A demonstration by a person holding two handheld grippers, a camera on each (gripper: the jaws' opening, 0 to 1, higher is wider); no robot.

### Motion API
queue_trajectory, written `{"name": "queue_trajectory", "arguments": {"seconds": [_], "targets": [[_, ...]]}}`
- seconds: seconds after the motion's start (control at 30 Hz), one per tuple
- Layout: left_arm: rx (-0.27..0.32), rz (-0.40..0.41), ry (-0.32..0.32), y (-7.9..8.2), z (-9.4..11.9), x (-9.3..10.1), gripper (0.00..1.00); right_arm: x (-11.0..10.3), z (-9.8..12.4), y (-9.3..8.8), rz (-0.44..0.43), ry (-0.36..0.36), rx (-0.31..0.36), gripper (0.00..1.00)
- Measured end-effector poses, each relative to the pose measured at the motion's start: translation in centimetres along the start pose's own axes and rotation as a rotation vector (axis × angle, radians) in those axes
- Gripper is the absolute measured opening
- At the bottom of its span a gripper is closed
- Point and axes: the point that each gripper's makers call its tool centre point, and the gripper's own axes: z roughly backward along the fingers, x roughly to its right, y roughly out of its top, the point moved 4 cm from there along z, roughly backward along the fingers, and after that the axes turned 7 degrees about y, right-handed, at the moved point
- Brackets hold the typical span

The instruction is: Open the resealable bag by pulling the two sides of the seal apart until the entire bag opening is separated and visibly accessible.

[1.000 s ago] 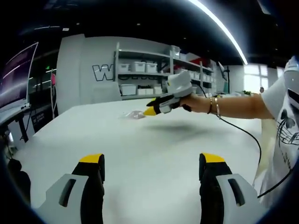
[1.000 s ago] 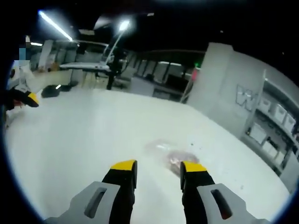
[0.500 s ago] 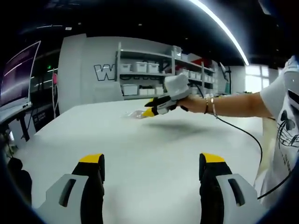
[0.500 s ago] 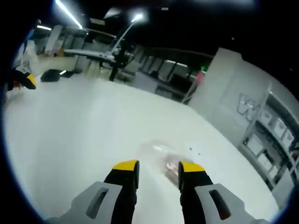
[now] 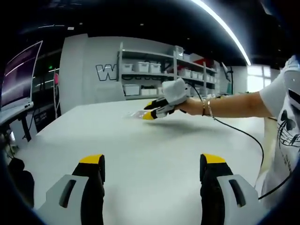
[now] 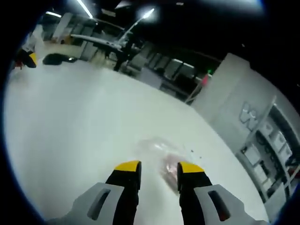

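Both grippers gape, right gripper (image 6: 157,167) nearing the seemingly sealed bag (image 6: 161,157), left gripper (image 5: 152,164) far back; next, pinch the seal.

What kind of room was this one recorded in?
Probably a lab or workshop with storage. A big white table holds a clear bag, metal shelving along the wall carries white bins, and desks stand farther back.
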Motion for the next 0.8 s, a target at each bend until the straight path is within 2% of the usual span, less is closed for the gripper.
{"name": "queue_trajectory", "arguments": {"seconds": [0.13, 0.2, 0.53, 0.67, 0.8], "targets": [[0.003, 0.000, 0.004, 0.0, 0.1, -0.2, 0.82, 0.0, -0.2, 0.3, 0.090, 0.002, 0.000, 0.27], [0.001, 0.002, 0.007, -0.1, 0.1, -0.3, 0.82, 0.1, -0.3, 0.3, 0.108, -0.005, -0.010, 0.27], [0.001, 0.004, 0.006, -0.2, 0.2, -0.3, 0.82, -0.2, -1.3, -0.4, 0.162, 0.003, -0.043, 0.27], [-0.004, 0.004, 0.008, -0.4, 0.2, -0.4, 0.82, -0.1, -1.4, -0.4, 0.158, -0.001, -0.045, 0.26], [-0.003, 0.008, 0.011, -0.5, 0.1, -0.5, 0.82, -0.2, -1.7, -0.3, 0.191, -0.002, -0.048, 0.26]]}}
